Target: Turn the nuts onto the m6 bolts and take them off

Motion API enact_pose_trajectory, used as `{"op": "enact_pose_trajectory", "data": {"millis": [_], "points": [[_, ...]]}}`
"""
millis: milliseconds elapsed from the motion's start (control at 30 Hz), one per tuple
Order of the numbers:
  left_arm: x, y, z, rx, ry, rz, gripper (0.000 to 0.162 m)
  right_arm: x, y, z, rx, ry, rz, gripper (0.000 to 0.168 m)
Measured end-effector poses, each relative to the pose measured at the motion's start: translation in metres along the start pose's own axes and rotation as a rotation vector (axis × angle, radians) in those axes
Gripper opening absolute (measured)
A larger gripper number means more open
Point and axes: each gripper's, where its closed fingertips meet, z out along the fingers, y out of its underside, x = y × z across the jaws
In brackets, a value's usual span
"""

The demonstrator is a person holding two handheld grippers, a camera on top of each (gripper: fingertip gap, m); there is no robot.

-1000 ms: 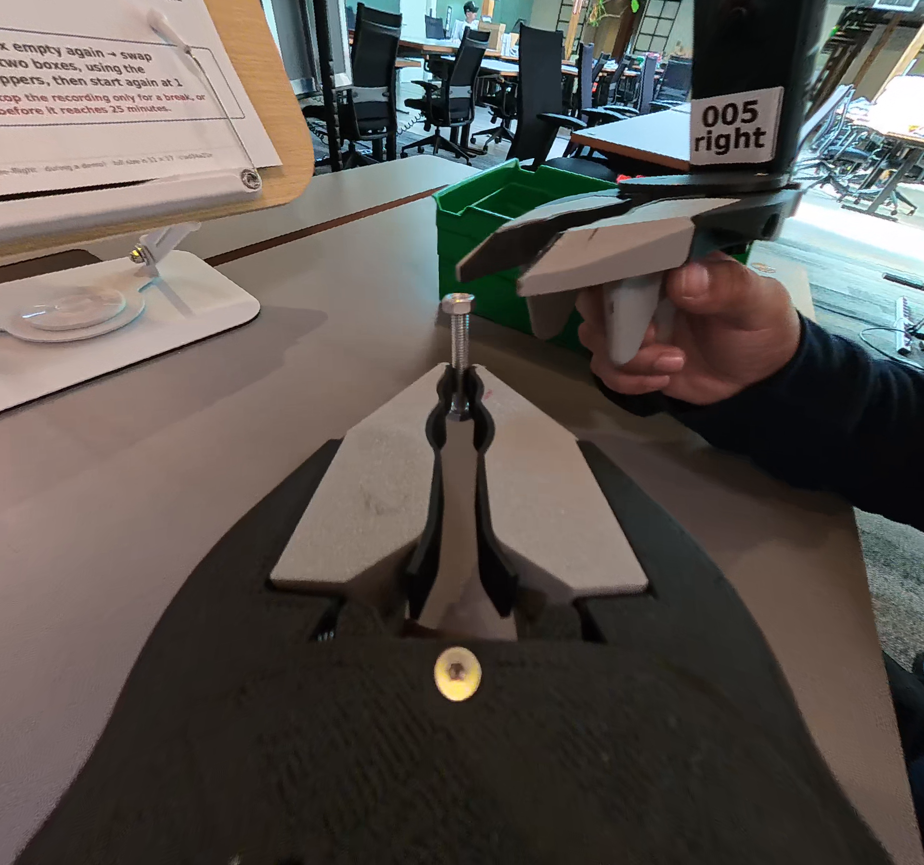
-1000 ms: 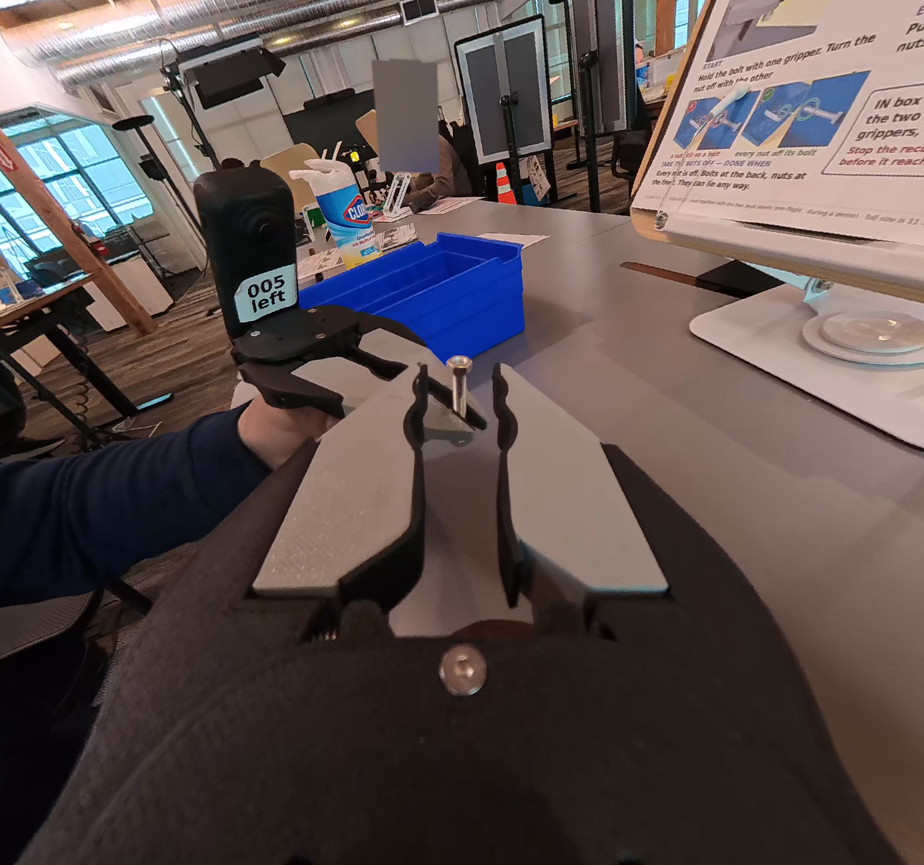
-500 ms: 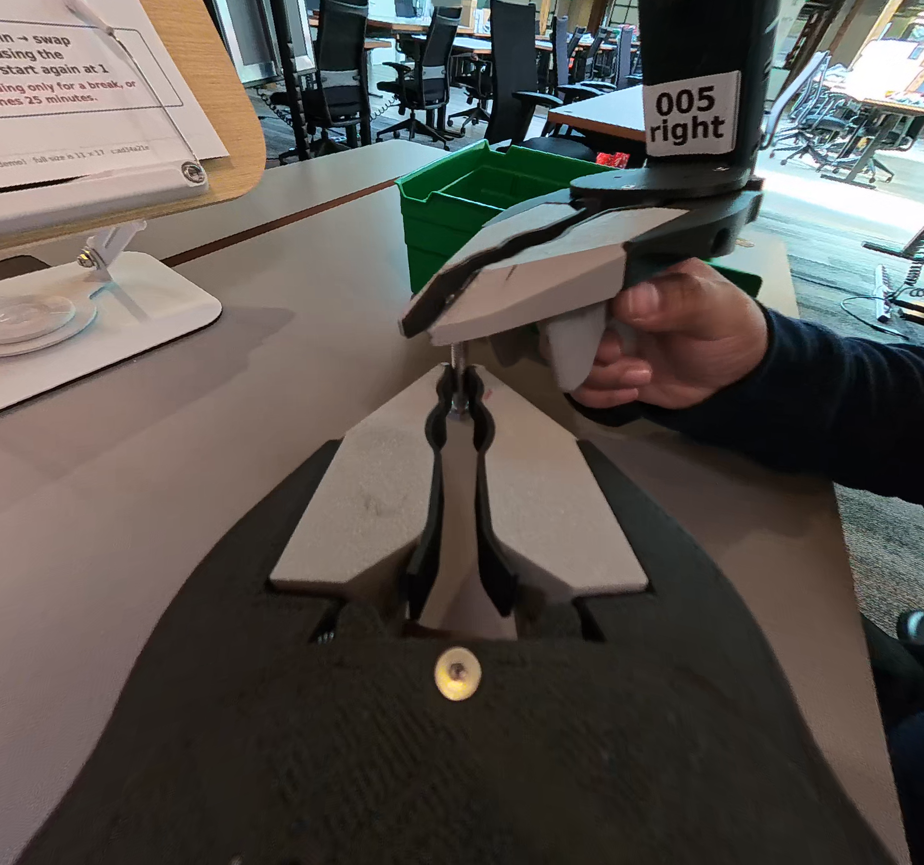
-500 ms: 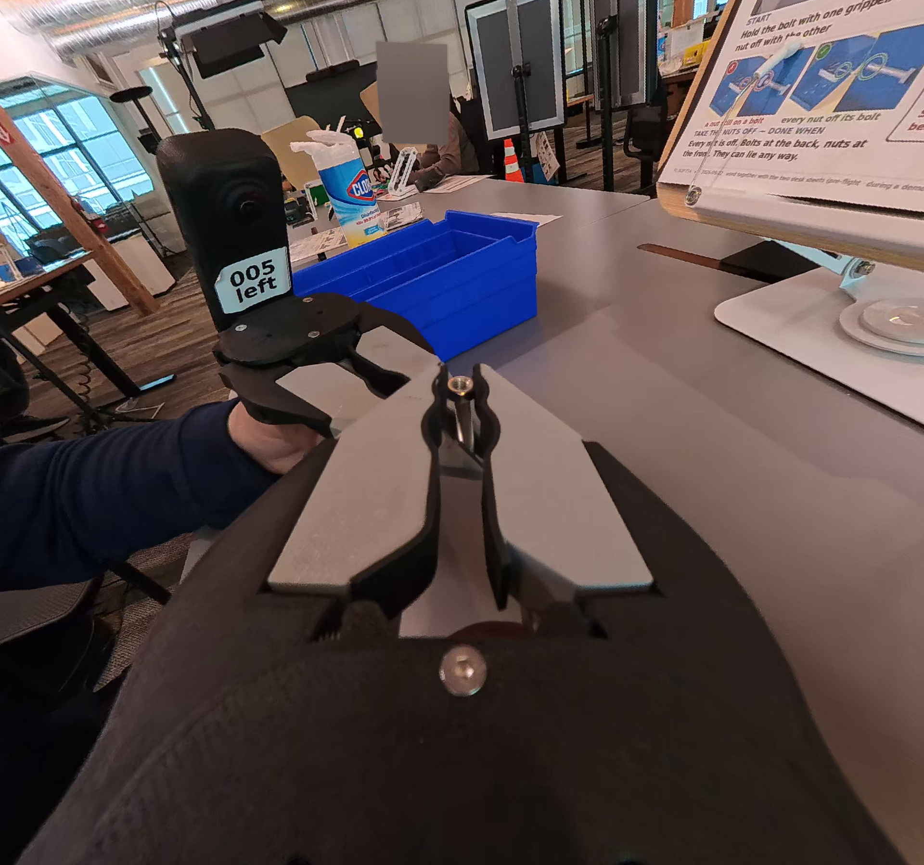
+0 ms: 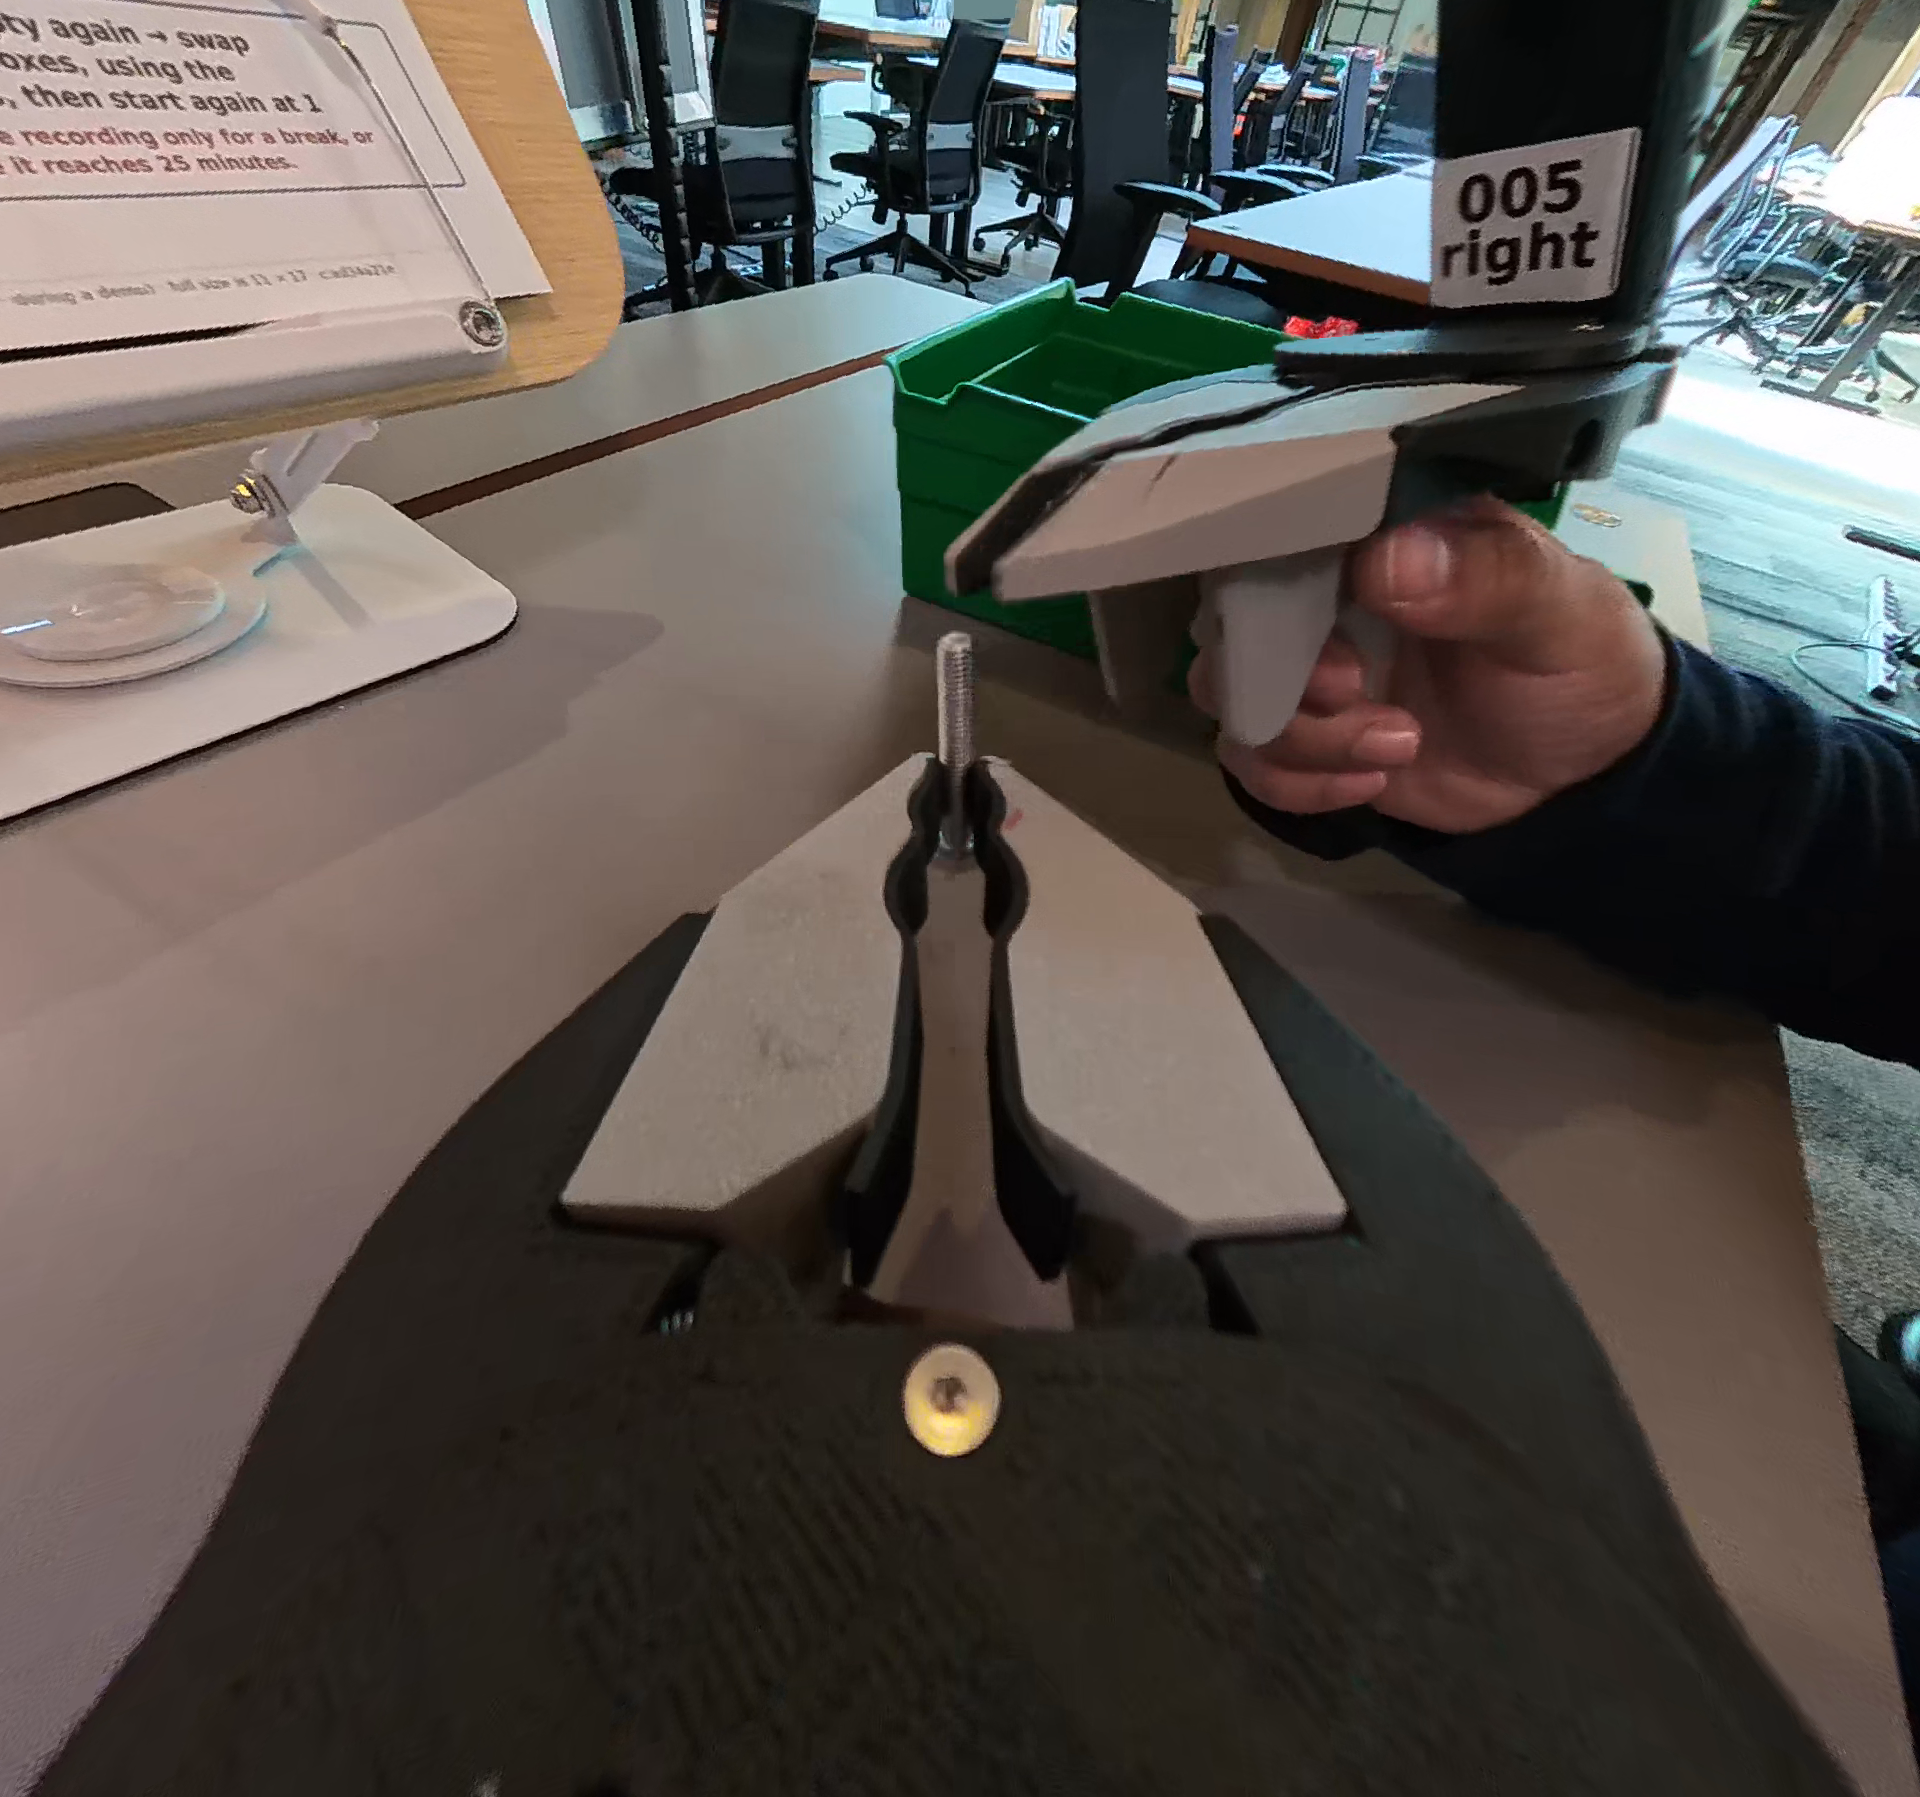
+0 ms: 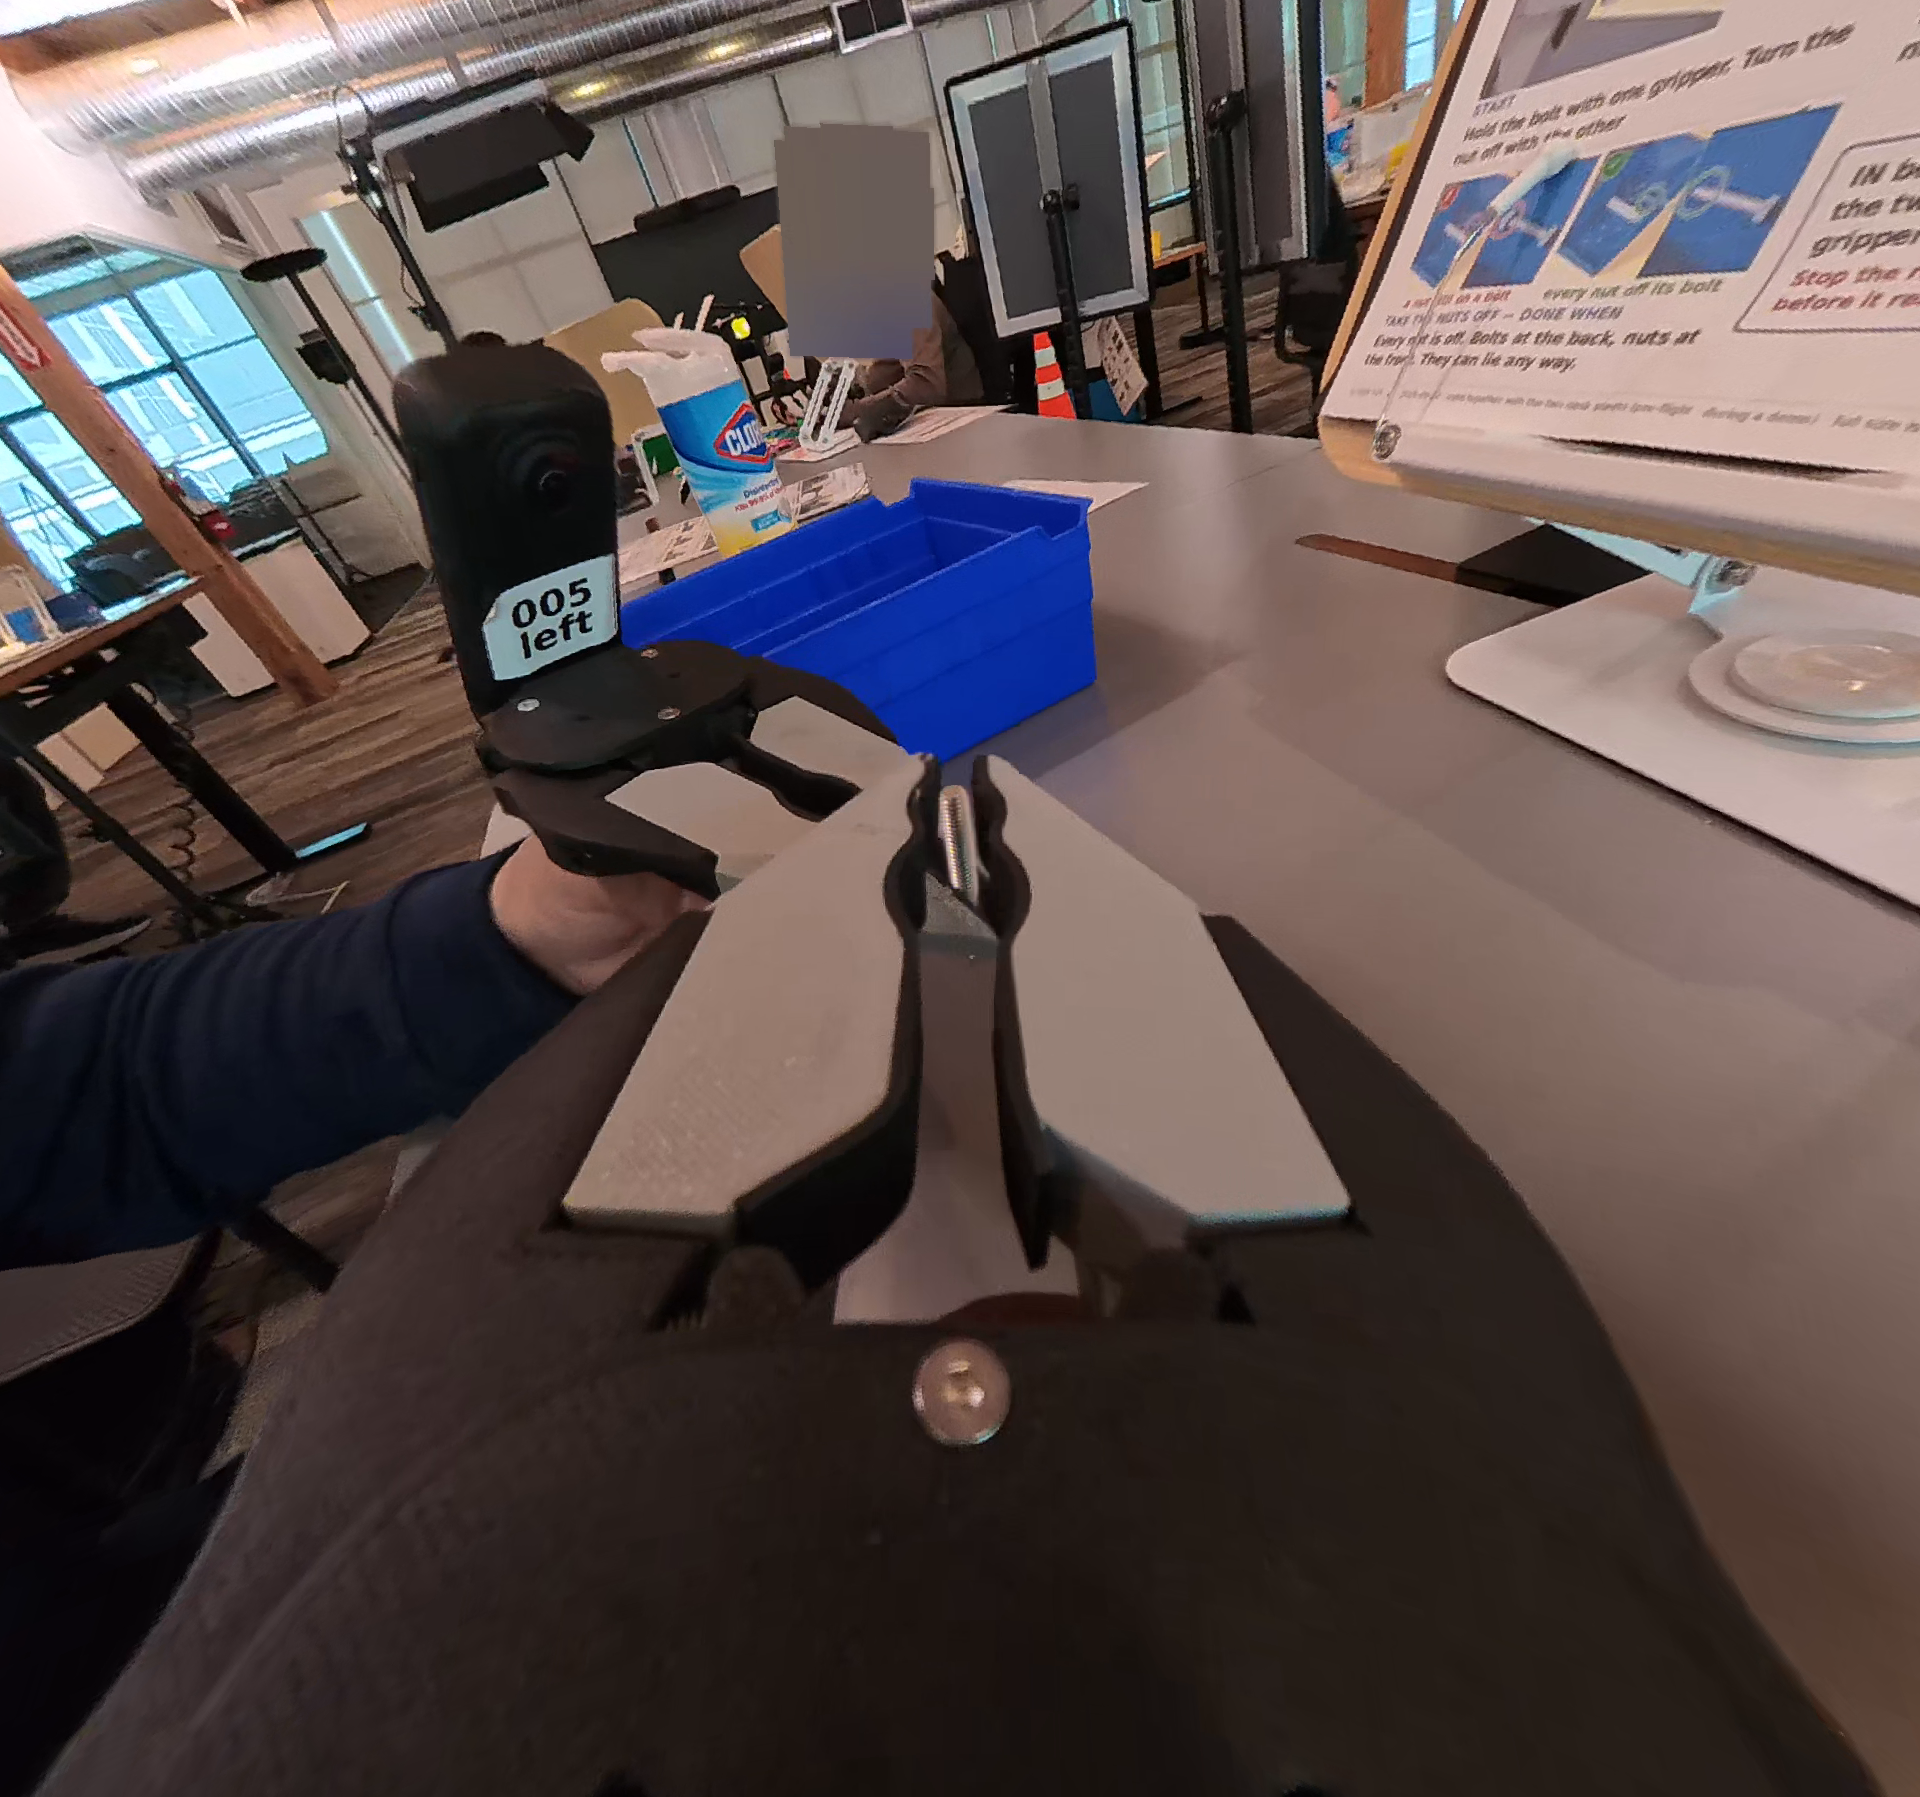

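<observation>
Left wrist view: mounted low behind its own jaws, looking forward across the counter [image 5: 727,542] toward the green bin [image 5: 997,459], close over the surface. Right wrist view: likewise behind its jaws, facing the opposite way toward the blue bin [image 6: 935,625]. Shared: the upright bolt [image 5: 954,708] and the paper stand [image 6: 1662,646].

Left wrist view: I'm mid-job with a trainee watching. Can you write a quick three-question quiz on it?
1. True or false: the left gripper holds the bolt upright.
2. What colour is the bin behind the right gripper? A blue, B green, C red.
3. Fill in: the bolt's top end is bare thread, with no ____ on it.
Key: 1 true; 2 B; 3 nut.
</observation>
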Motion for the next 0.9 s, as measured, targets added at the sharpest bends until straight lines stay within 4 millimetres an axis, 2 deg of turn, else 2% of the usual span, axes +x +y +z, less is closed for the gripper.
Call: {"op": "enact_pose_trajectory", "data": {"millis": [100,367,467,600,667,800,900], "points": [[-0.001,-0.001,0.000,0.005,0.002,-0.017,0.002,0.004,-0.003,-0.003,0.008,0.008,0.020,0.014],[-0.013,0.004,-0.001,-0.007,-0.030,-0.037,0.002,0.027,-0.014,-0.019,0.029,0.137,-0.010,0.019],[-0.016,0.007,0.000,-0.017,-0.040,-0.039,0.002,0.033,-0.012,-0.020,0.000,0.177,-0.033,0.023],[-0.018,0.010,0.002,-0.025,-0.054,-0.037,0.002,0.042,0.002,-0.016,-0.045,0.204,-0.025,0.025],[-0.020,0.012,0.003,-0.031,-0.068,-0.022,0.002,0.047,0.000,-0.019,-0.042,0.236,-0.028,0.027],[-0.020,0.015,0.004,-0.042,-0.070,-0.019,0.002,0.025,-0.019,-0.031,-0.040,0.251,-0.055,0.030],[-0.017,0.012,0.002,-0.034,-0.053,-0.024,0.002,0.021,-0.018,-0.042,-0.235,0.326,-0.134,0.037]]}}
